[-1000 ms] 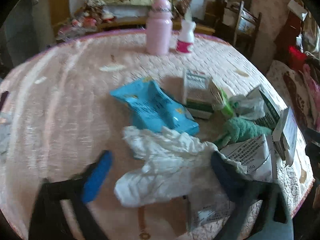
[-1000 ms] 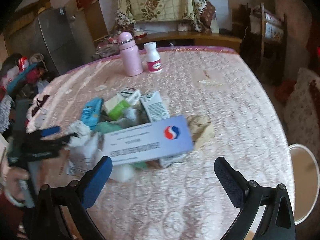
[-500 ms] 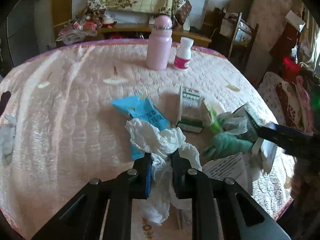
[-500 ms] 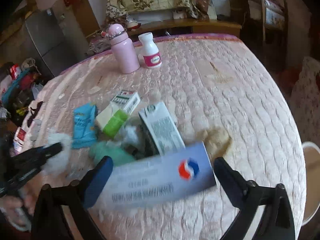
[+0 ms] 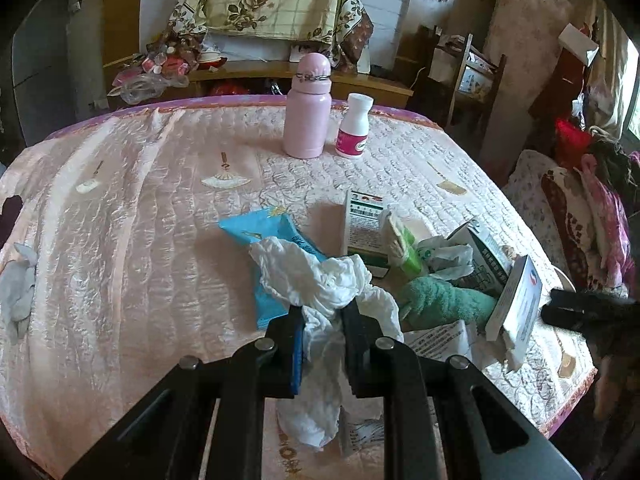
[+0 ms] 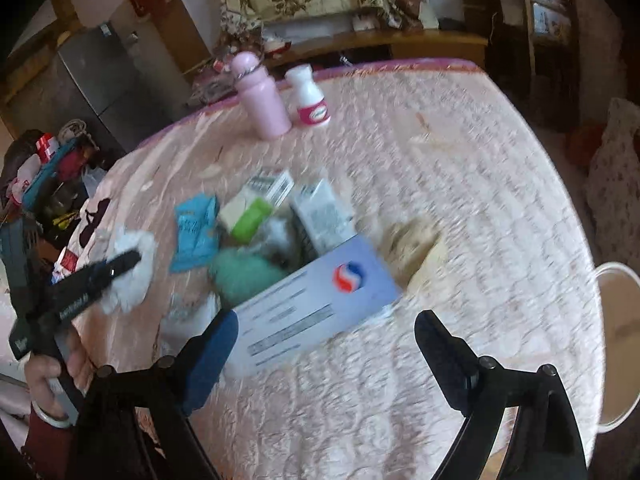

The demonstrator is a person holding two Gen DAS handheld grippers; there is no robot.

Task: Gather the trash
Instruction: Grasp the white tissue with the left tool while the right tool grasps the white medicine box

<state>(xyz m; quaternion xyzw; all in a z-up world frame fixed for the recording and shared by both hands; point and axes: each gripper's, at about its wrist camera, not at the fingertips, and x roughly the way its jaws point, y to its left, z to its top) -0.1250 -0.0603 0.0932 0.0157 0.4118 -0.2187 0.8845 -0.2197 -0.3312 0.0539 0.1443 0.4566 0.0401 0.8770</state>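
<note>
My left gripper is shut on a crumpled white tissue, which hangs between the fingers above the pink quilted table. The tissue also shows in the right wrist view, with the left gripper on it. Behind it lies a pile of trash: a blue wrapper, a green-and-white carton, a green fuzzy cloth and a pale blue box. My right gripper is open and empty, just in front of the pale blue box.
A pink bottle and a white bottle with a pink label stand at the far side of the table. A beige crumpled paper lies right of the pile. A white bin rim shows beyond the table's right edge.
My left gripper closed on the white tissue and lifted it a little. My right gripper moved forward toward the pale blue box and stays open.
</note>
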